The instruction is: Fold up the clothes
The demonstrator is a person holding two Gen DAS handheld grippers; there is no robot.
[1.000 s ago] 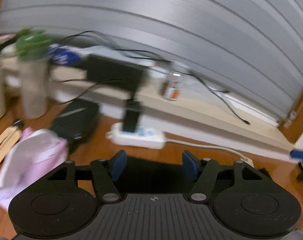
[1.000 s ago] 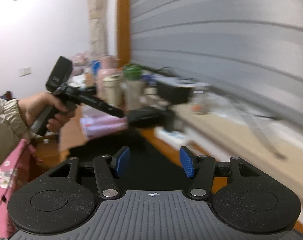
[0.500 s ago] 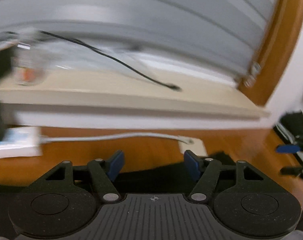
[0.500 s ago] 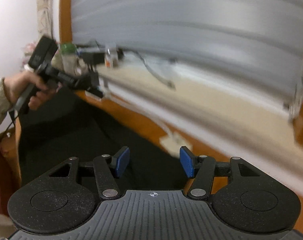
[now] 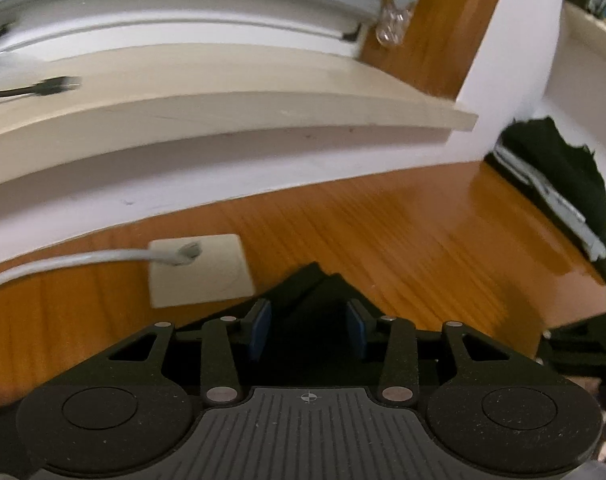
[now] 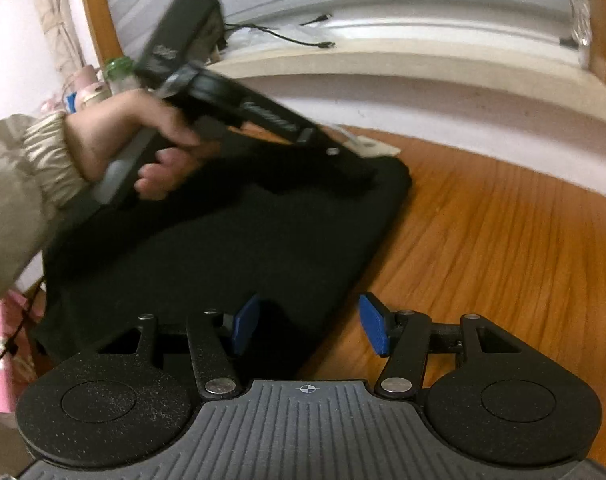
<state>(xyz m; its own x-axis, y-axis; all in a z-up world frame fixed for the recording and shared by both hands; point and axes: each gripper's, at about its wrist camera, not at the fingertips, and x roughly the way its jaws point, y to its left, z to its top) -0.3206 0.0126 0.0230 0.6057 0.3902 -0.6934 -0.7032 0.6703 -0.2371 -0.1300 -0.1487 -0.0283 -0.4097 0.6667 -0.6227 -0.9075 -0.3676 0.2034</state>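
Black garment (image 6: 231, 248) lies flat on the wooden tabletop (image 6: 503, 240), far corner near the white cable plate (image 5: 201, 270). Step in hand looks like the corner pick-up for a fold.

Left gripper (image 5: 307, 330), jaws just been closing, partly open, straddles that far corner; pads not pressing yet. Right gripper (image 6: 309, 330) half open over the near right edge, holding nothing.

Next: both must pinch, then lift together. Bare wood to the right gives room; wall and sill (image 5: 223, 92) crowd the far side.
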